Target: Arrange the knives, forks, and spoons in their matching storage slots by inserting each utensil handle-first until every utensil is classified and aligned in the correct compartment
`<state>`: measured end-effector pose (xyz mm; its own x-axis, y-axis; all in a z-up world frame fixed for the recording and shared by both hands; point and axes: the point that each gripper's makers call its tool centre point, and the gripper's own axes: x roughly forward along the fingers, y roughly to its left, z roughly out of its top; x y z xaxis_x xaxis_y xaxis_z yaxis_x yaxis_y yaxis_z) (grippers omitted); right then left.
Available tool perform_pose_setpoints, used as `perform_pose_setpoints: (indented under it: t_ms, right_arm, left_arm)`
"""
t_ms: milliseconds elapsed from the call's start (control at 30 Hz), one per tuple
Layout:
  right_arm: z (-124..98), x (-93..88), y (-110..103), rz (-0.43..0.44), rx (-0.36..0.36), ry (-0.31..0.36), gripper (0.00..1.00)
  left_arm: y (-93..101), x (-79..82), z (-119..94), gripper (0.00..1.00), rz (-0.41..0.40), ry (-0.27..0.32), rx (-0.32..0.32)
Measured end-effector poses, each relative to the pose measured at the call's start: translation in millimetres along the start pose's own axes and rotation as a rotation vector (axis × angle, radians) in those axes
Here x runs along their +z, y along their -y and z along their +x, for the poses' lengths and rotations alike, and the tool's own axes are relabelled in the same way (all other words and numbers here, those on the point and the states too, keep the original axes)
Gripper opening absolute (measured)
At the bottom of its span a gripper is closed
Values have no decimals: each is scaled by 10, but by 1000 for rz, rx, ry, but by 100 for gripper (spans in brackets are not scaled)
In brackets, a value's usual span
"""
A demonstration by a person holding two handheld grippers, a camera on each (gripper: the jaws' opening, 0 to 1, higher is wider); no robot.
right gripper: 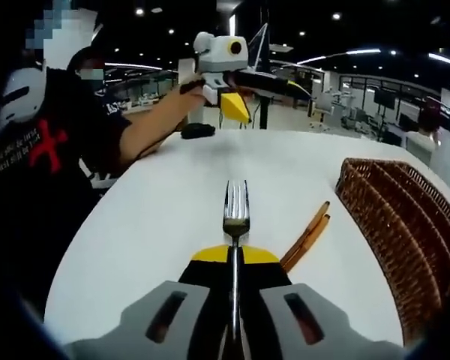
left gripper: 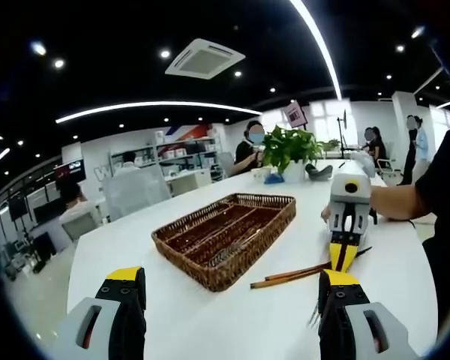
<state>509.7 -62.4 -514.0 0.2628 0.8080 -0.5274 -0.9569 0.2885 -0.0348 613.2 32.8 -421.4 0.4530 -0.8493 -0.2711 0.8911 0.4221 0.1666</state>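
A silver fork (right gripper: 235, 214) sticks out forward, tines first, from my right gripper (right gripper: 235, 259), which is shut on its handle just above the white table (right gripper: 157, 217). In the left gripper view the right gripper (left gripper: 343, 259) hangs tips-down at the right, with the fork tines (left gripper: 315, 316) below it. My left gripper (left gripper: 232, 277) is open wide and holds nothing, low over the table in front of the woven wicker tray (left gripper: 225, 236) with its long slots. Two brown-handled utensils (left gripper: 292, 275) lie between the tray and the right gripper. The left gripper (right gripper: 236, 105) is held high across the table.
The wicker tray's wall (right gripper: 397, 225) rises at the right of the right gripper view, the brown handles (right gripper: 307, 236) beside it. A potted plant (left gripper: 289, 150) stands at the table's far end. A person in a black shirt (right gripper: 67, 142) stands at the table's edge, and other people sit behind.
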Motion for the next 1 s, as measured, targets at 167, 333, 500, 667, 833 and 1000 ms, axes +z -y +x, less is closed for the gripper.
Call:
perform_pose_setpoints:
  t_ms: [167,333,500,667,833,1000]
  right_arm:
    - [-84,22,62,-38,-21,-7,0]
    - [-179,75,116,-63,-42,-8,0]
    - [-263,120,183,-134,-72,-18,0]
    - [-420,248,323,-137,-113,-21,0]
    - [-647,413,450,-173,-166,-10,0]
    - [-830,578,524,-191,-211,6,0]
  left_arm:
    - [-14,-9,-7,100,-4,-1,1]
    - [-53,-23,-12,100,-10,-3,-1]
    - [-101,-125,13,100,-6,-34,0]
    - [-109,-119,11,100,-17,-22,-8]
    - [-84,-115,56,100,-21,-17,-19]
    - [-51,-150,75,100,-22,-34,-28]
